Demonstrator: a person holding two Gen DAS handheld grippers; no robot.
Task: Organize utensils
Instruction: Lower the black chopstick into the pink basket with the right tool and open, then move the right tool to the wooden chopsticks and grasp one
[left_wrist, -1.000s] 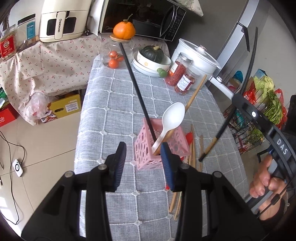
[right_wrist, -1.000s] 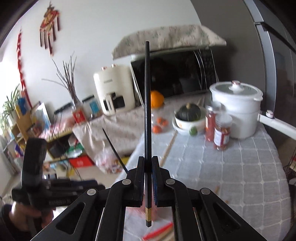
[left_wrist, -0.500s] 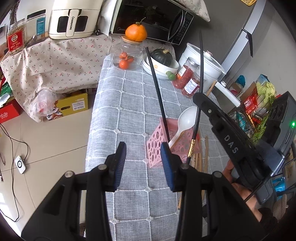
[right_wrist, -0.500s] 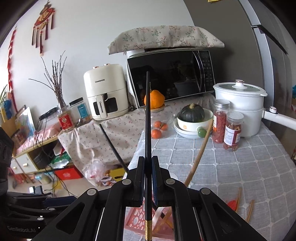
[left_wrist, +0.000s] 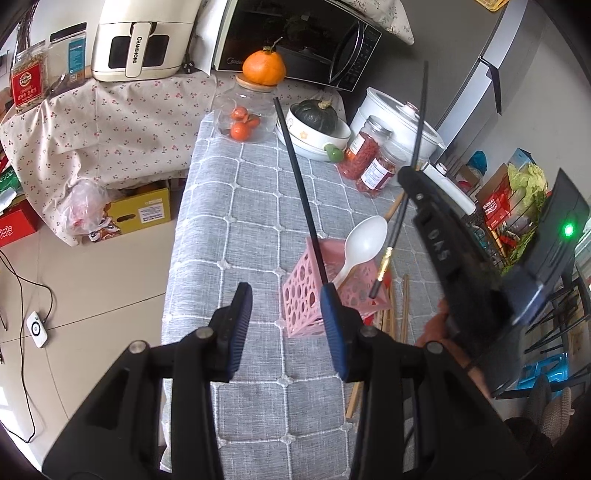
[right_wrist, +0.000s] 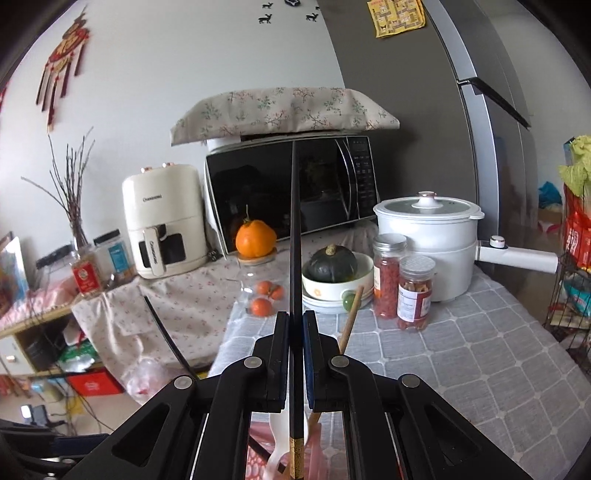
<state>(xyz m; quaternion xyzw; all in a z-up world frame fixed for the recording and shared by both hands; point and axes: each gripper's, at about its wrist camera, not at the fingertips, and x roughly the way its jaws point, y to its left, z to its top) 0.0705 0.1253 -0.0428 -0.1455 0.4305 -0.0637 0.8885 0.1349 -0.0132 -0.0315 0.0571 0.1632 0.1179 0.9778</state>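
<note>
A pink perforated holder (left_wrist: 306, 295) stands on the grey checked tablecloth (left_wrist: 236, 206). In it are a white spoon (left_wrist: 365, 236), a black chopstick (left_wrist: 299, 177) leaning to the back left, and a wooden chopstick (left_wrist: 394, 208). My right gripper (left_wrist: 408, 177) is shut on a second black chopstick (right_wrist: 294, 221) with a gold band. This chopstick is held nearly upright, its lower tip (left_wrist: 373, 293) over the holder's right side. My left gripper (left_wrist: 286, 295) hovers open and empty in front of the holder. In the right wrist view the holder (right_wrist: 321, 450) shows below my right gripper (right_wrist: 295, 321).
Several loose wooden chopsticks (left_wrist: 404, 306) lie on the cloth right of the holder. At the table's far end stand a glass jar of tangerines (left_wrist: 243, 118), a bowl with a squash (left_wrist: 314, 122), two spice jars (left_wrist: 369, 158) and a white cooker (left_wrist: 395, 122). The table's left edge drops to the floor.
The right gripper has come in from the right with its black chopstick, turned it more upright and lowered its tip over the holder. The left gripper has stayed open and empty.
</note>
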